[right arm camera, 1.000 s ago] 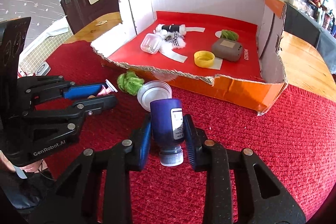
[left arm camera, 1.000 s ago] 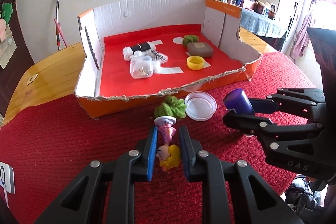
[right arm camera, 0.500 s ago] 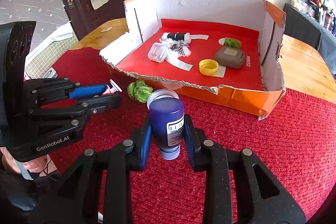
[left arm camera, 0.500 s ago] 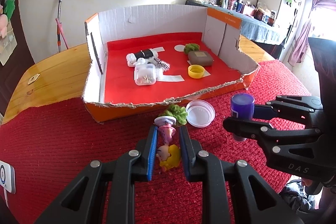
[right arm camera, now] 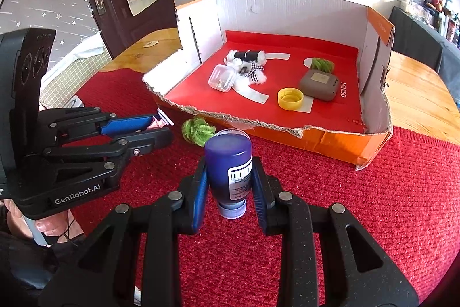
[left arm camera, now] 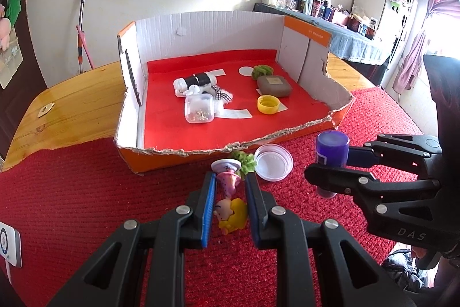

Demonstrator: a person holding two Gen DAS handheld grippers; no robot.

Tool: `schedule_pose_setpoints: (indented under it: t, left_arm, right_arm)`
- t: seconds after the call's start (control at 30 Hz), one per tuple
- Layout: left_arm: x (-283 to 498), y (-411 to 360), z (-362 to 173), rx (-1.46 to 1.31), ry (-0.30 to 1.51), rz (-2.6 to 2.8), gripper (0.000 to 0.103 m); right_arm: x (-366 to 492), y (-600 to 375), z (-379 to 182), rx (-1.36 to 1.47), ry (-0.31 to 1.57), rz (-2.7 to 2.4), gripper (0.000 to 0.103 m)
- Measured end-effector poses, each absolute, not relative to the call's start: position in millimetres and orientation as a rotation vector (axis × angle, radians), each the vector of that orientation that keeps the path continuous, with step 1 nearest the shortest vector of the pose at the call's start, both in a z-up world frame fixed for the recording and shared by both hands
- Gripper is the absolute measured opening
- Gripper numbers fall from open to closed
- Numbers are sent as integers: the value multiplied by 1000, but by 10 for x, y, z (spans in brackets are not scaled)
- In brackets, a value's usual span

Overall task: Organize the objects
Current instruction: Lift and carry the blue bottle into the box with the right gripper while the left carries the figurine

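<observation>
Just before the cardboard box (left arm camera: 339, 102), the left gripper (left arm camera: 228, 183) clamps a toy figure (left arm camera: 230, 209) and the right gripper (right arm camera: 228, 177) a purple bottle (right arm camera: 228, 163), both apparently awaiting carrying over the torn rim.

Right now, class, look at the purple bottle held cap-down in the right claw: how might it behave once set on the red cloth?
The purple bottle looks rigid, so it probably won't squash. Stood on its narrow cap, it would likely tip on the ribbed red cloth. Laid down, its round body may roll.
</observation>
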State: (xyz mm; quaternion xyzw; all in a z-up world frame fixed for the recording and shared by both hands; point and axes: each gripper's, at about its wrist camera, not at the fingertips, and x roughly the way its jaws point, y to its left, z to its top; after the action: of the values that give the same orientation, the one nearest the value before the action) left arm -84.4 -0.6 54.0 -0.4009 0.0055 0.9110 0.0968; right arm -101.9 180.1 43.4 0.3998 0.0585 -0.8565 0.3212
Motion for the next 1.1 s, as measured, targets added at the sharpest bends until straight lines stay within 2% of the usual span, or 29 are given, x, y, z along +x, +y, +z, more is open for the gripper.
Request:
schedule_pose_setpoints:
  t: [1.1]
  left_arm:
    - [-1194, -48, 846, -1113, 3, 2724, 22]
  right_arm:
    - [-1222, 1756, 874, 941, 181, -2271, 27]
